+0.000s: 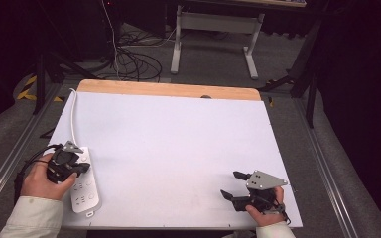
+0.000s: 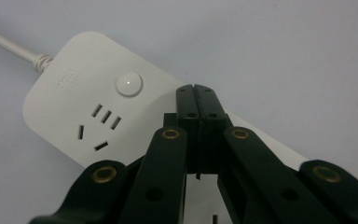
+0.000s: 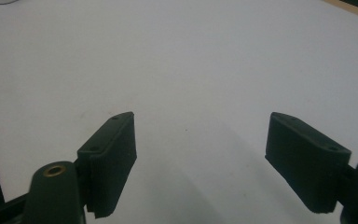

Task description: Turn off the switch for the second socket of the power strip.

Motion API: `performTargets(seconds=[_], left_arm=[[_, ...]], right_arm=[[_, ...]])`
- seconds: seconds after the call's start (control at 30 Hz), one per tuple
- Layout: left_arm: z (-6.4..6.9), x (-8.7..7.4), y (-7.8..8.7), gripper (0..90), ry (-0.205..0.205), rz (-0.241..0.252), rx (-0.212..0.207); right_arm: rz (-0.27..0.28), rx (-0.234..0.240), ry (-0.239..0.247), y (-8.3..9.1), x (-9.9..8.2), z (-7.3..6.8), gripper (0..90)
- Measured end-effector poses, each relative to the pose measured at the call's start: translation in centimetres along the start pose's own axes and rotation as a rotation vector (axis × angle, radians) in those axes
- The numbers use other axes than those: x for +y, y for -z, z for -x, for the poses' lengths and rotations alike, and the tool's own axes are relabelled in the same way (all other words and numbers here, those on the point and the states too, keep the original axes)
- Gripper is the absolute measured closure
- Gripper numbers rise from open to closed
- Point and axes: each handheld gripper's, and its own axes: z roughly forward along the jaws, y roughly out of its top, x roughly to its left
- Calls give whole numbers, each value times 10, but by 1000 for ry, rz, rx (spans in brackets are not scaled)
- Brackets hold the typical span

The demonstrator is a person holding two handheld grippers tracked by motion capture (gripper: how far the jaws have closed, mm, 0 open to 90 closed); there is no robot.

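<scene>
- A white power strip [image 1: 85,186] lies flat near the left front corner of the white table [image 1: 178,144], its long side running roughly front to back.
- Its white cord [image 1: 73,116] leaves the far end and runs along the table's left edge toward the back.
- The left tool [image 2: 197,93] hovers over the power strip [image 2: 74,107] with its jaws pressed together and nothing between them; the tips sit just beside the round button [image 2: 128,84], next to a socket with five slots.
- The right tool [image 1: 233,184] rests near the front right corner of the table, well apart from the strip, its jaws spread wide over bare table surface [image 3: 191,56].
</scene>
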Motion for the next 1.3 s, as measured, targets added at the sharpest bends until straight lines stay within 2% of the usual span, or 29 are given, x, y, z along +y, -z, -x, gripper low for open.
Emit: performTargets(seconds=[0.17,0.2,0.4,0.5,0.87,1.3], left_arm=[[1,-1,0,899,6,3,6],[2,0,0,899,-1,2,20],[4,-1,0,900,0,2,22],[4,-1,0,899,-11,5,37],[7,-3,-1,900,-3,22,50],[5,-4,-1,900,17,29,31]], right_arm=[[0,0,-2,0,0,0,248],[0,0,-2,0,0,0,248],[-1,0,-3,0,0,0,248],[-1,1,-3,-1,0,0,248],[1,1,-3,0,0,0,248],[-1,2,-2,0,0,0,248]])
